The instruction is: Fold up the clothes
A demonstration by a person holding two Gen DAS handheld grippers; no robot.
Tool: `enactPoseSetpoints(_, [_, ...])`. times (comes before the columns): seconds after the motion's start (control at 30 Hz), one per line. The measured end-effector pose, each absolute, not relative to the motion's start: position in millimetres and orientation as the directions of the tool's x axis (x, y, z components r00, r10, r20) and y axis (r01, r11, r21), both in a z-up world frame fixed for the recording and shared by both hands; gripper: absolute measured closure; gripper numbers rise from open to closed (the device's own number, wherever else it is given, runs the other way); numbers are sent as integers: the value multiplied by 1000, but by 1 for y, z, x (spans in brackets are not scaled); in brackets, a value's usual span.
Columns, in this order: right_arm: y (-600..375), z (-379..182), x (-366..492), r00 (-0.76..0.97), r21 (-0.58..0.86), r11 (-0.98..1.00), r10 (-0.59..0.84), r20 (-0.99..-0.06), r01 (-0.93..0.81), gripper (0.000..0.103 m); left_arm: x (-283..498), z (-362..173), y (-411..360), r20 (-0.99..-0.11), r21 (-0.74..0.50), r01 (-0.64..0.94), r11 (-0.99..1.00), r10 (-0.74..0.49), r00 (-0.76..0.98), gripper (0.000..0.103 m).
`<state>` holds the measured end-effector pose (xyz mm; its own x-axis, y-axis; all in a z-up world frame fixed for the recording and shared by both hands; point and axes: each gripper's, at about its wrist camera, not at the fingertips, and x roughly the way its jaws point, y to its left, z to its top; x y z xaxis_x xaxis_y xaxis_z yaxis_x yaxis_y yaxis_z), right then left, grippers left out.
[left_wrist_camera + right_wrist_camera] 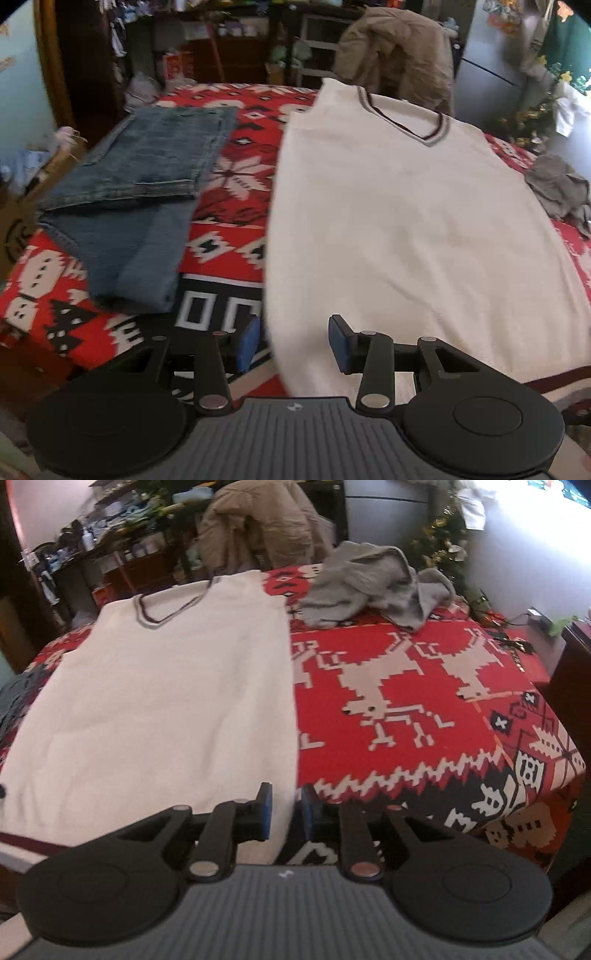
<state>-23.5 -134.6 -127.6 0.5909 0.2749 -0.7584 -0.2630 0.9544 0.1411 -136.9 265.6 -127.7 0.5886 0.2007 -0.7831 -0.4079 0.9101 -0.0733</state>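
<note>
Over an unlabelled white vest (406, 221), left gripper (295, 343) gapes, right gripper (286, 812) narrow.

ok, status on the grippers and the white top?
Left gripper open, straddling white vest's edge. Right gripper nearly closed around opposite edge. Vest flat. Nothing on it.

We see a soft matt knit vest (406, 206), rough faded denim jeans (136, 192), a woven patterned blanket (406, 686), and matt black plastic grippers with blue rubbery pads (248, 343).
</note>
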Motion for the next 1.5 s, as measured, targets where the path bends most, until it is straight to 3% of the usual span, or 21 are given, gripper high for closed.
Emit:
enactPoseSetpoints(0.23, [-115,-133,-22,602,82,947,262,-755,-309,86,-140,-133,262,-785,-59,-439,896,230,575,59])
enactPoseSetpoints(0.33, [-114,-133,-25,618,47,951,235,-750,-304,93,-138,-134,253,-769,6,-441,898,286,571,95])
enactPoseSetpoints(0.37, [-115,-132,-26,623,43,954,228,-748,-297,96,-138,-134,251,-766,23,-444,896,301,568,98])
enactPoseSetpoints(0.6, [-126,-134,-29,650,-8,970,157,-744,-243,103,-139,-134,257,-775,25,-465,885,311,550,98])
enactPoseSetpoints(0.7, [-145,-131,-28,634,134,968,240,-735,-212,103,-141,-130,259,-779,-3,-471,882,294,554,92])
enactPoseSetpoints(0.83, [-146,-119,-36,653,201,942,331,-682,-267,101,-148,-125,266,-777,-96,-497,862,247,579,74])
enactPoseSetpoints(0.9, [-136,-118,-39,635,208,926,368,-679,-315,96,-151,-120,267,-767,-136,-497,857,226,600,73])
enactPoseSetpoints(1.17, [-95,-130,-39,530,265,877,457,-714,-401,93,-141,-109,241,-741,-173,-402,899,150,655,73])
enactPoseSetpoints(1.3, [-84,-135,-40,535,211,889,418,-734,-406,93,-133,-117,230,-753,-168,-374,912,126,646,71])
enactPoseSetpoints(1.37, [-87,-136,-37,545,220,897,411,-731,-382,92,-131,-119,228,-757,-169,-368,915,119,643,64])
enactPoseSetpoints(1.5, [-85,-135,-21,564,198,914,377,-735,-353,89,-127,-122,229,-762,-163,-368,916,120,636,64])
